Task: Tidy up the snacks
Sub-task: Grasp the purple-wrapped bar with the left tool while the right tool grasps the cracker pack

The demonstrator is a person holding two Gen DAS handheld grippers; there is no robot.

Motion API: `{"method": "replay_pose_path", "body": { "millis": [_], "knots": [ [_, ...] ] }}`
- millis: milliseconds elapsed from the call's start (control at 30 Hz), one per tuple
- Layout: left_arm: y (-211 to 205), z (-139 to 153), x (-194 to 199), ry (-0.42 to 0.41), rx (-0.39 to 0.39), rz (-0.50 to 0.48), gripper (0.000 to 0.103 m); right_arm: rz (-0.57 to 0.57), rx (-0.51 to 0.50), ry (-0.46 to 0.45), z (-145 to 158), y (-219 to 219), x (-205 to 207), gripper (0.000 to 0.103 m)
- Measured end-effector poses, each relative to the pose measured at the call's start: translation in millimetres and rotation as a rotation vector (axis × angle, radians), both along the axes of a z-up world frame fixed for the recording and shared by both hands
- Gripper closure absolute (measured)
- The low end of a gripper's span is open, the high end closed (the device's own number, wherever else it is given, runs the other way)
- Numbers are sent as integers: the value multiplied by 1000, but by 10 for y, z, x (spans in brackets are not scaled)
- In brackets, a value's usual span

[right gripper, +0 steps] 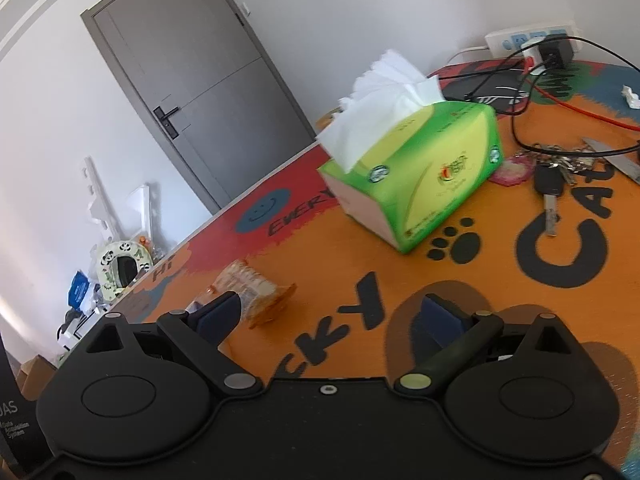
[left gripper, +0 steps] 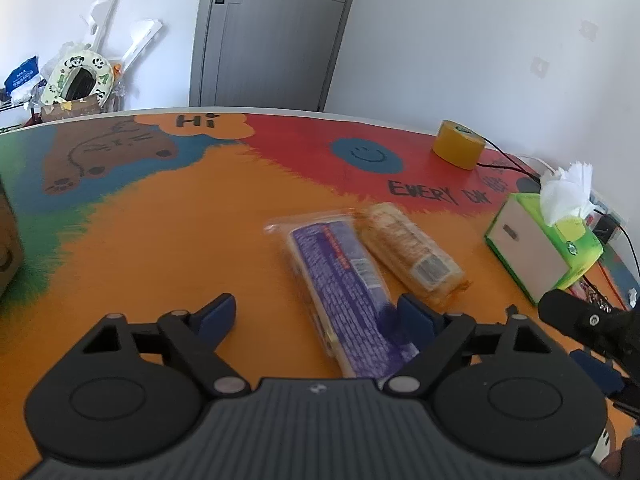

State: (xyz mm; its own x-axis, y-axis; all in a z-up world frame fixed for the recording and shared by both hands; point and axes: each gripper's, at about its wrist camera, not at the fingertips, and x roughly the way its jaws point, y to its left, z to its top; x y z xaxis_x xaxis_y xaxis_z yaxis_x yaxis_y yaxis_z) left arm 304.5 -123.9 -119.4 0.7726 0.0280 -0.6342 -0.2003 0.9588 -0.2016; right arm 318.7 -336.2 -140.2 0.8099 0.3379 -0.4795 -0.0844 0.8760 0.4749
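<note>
A purple-wrapped snack pack (left gripper: 344,292) lies lengthwise on the painted table (left gripper: 160,240). Its near end sits between the fingers of my left gripper (left gripper: 316,316), close against the right finger (left gripper: 416,316) and well clear of the left one. That gripper is open and its pads do not press on the pack. A tan cracker pack (left gripper: 412,252) lies just right of the purple one. In the right wrist view the same cracker pack (right gripper: 252,284) lies beside the left finger (right gripper: 220,312) of my right gripper (right gripper: 328,316), which is open with only bare table between its fingers.
A green tissue box (left gripper: 540,248) (right gripper: 420,168) stands at the right of the snacks. A yellow tape roll (left gripper: 458,144) sits near the far edge. Keys (right gripper: 552,184), cables (right gripper: 520,120) and a power strip (right gripper: 528,40) crowd the far right. A brown box edge (left gripper: 6,240) shows at the left.
</note>
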Motion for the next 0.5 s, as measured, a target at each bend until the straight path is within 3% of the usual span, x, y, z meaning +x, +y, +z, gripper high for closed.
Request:
{"method": "replay_pose_path", "body": {
  "millis": [200, 367, 500],
  "knots": [
    [200, 25, -105, -10, -8, 2, 31, 21, -11, 6, -11, 185, 4, 5],
    [358, 39, -158, -29, -47, -19, 62, 39, -24, 5, -11, 330, 2, 5],
    [435, 63, -172, -34, -53, -19, 70, 51, -36, -2, 5, 402, -10, 5]
  ]
}}
